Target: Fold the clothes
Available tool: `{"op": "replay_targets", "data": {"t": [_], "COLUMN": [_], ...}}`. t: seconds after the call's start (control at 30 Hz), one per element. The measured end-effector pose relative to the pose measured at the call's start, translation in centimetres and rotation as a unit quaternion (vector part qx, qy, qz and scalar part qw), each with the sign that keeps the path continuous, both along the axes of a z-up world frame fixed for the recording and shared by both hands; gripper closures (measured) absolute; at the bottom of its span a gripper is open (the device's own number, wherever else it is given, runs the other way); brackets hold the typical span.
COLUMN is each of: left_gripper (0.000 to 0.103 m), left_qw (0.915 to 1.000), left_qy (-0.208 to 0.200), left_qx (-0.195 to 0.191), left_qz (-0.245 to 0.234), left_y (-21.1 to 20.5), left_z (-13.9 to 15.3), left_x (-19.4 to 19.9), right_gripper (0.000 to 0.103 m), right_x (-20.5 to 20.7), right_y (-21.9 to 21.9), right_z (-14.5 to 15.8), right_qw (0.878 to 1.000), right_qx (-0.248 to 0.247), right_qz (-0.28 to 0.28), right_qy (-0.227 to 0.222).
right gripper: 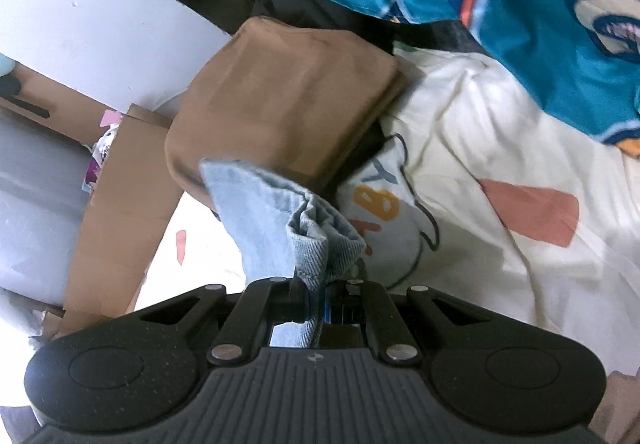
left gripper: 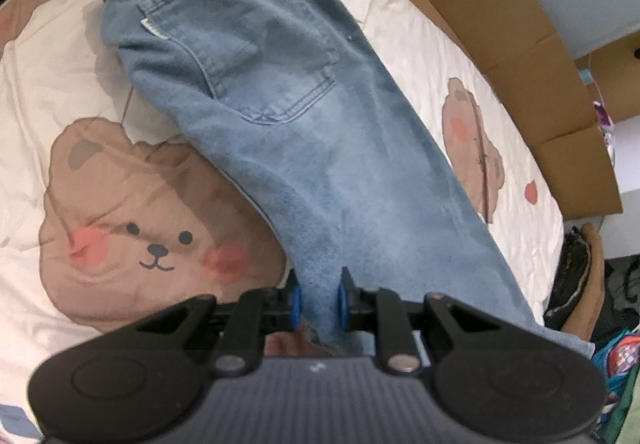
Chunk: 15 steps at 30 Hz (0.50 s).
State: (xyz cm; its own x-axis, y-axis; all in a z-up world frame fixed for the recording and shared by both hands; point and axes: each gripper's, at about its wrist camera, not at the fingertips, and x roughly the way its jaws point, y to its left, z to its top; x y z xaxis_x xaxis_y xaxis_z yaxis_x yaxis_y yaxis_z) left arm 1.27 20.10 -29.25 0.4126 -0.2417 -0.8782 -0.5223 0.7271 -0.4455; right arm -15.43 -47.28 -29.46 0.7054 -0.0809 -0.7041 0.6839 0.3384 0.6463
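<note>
Your left gripper pinching jeans at leg, blue pads pressed on denim. Jeans stretch away over bear-print bedsheet, back pocket facing up. Your right gripper clamped on hem end of jeans, just beside folded brown garment. Teal printed cloth at top right.

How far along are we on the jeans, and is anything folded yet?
Done: a brown garment lies folded on the bedspread. In hand: the jeans lie lengthwise, left gripper and right gripper each pinching denim at the leg end. Left: folding them; the teal printed garment waits unfolded.
</note>
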Motion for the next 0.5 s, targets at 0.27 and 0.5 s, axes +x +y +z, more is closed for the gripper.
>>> {"op": "replay_targets", "data": {"t": [0.27,0.5], "left_gripper": [0.085,0.085], "left_qw": [1.0,0.9999], "left_qy": [-0.003,-0.001], "left_qx": [-0.001,-0.005], "left_qz": [-0.006,-0.014], "left_y": [0.5,0.3], "left_z": [0.2,-0.1], "left_x": [-0.5,-0.8], "right_gripper": [0.098,0.098], "right_x": [-1.8,-3.0], "right_y": [0.5,0.7], "right_z": [0.0,0.1], "right_qw": [1.0,1.0], "right_qx": [-0.007,-0.01], "right_qz": [0.005,-0.004], "right_qy": [0.011,0.029]}}
